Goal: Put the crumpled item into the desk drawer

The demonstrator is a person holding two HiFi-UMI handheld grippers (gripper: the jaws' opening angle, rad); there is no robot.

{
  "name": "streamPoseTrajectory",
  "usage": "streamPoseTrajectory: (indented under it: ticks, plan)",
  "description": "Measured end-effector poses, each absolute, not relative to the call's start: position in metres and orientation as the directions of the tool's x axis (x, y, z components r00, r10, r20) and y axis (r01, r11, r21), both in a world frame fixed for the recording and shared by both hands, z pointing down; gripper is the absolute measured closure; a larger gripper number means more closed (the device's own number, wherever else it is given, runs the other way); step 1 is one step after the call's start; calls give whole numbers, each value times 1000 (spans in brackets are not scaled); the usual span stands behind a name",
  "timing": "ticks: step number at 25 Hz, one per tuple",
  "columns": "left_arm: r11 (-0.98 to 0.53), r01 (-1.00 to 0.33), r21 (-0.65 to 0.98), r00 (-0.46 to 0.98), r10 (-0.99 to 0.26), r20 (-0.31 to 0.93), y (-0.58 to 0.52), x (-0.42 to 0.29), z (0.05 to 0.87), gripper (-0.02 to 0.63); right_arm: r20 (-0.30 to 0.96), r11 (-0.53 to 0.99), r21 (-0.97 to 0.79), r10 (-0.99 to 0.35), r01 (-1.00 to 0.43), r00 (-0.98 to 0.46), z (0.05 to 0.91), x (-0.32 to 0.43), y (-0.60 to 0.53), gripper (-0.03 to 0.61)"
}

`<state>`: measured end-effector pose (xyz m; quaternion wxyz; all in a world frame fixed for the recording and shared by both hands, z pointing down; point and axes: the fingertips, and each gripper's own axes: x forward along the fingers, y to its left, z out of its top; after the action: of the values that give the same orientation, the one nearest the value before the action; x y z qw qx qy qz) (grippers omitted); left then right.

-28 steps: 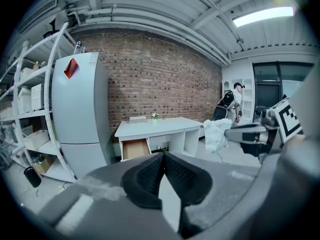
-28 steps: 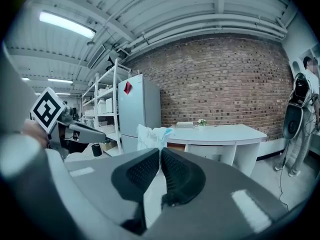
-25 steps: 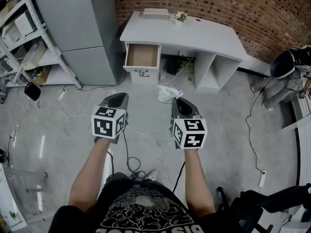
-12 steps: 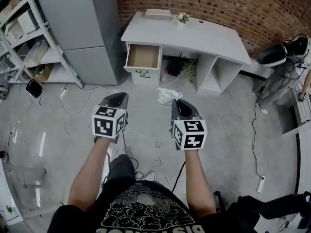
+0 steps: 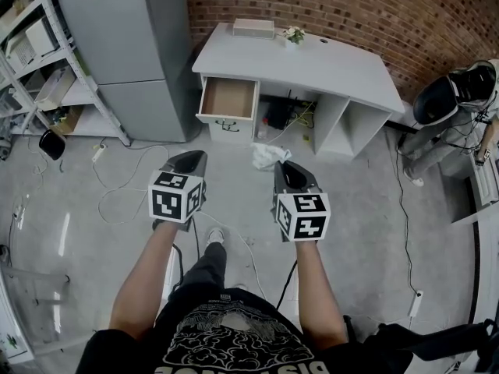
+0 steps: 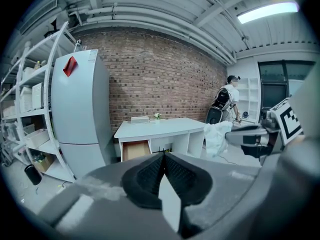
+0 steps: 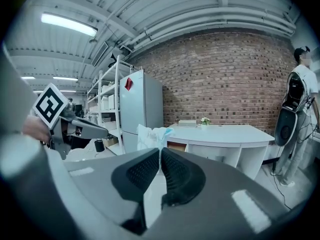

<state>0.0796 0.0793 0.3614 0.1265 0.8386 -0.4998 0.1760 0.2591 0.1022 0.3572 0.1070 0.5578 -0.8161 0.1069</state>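
The crumpled item [image 5: 269, 156] is clamped in the shut right hand-held gripper [image 5: 290, 166], protruding beyond the tips toward 11 o'clock. The left hand-held gripper [image 5: 191, 159] is closed, empty. At 12 o'clock, the counter's [image 5: 327, 62] drawer [image 5: 229, 98] is open, showing only its brown bottom.

Two grippers at frame centre: the left gripper [image 5: 195, 156] and the right gripper [image 5: 282, 164]. One crumpled white cloth [image 5: 267, 155]. At the top, one white desk [image 5: 343, 72] with one open drawer [image 5: 228, 98], one flat box [image 5: 253, 28] and one flower pot [image 5: 294, 33]. Upper left, one grey cabinet [image 5: 125, 29] and one shelf rack [image 5: 47, 61] — and one bystander [image 5: 456, 104] at the right edge.
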Motion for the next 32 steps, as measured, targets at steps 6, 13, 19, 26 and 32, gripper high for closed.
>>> streamPoseTrajectory:
  ticks: [6,13,19,26,32]
  plan:
    - [-470,-881,56,447,-789,421,43,72,370,614,313,350,-48,-884,-935,-347,366,252,68,563]
    - [-474,-878,69,455,-778,435,-14,61,373,614,339,344,-47,-878,-938,-339,371,242,13,561]
    - [-482,-872,81,463,-763,451,-67,50,375,614,356,341,-50,-872,-939,-335,368,228,-40,561]
    - [-474,-875,103,464,-756,461,-118,23,382,614,383,338,-47,-863,-940,-329,373,204,-92,563]
    - [-473,-871,130,475,-748,463,-159,5,388,614,396,337,-38,-859,-941,-324,374,184,-131,561]
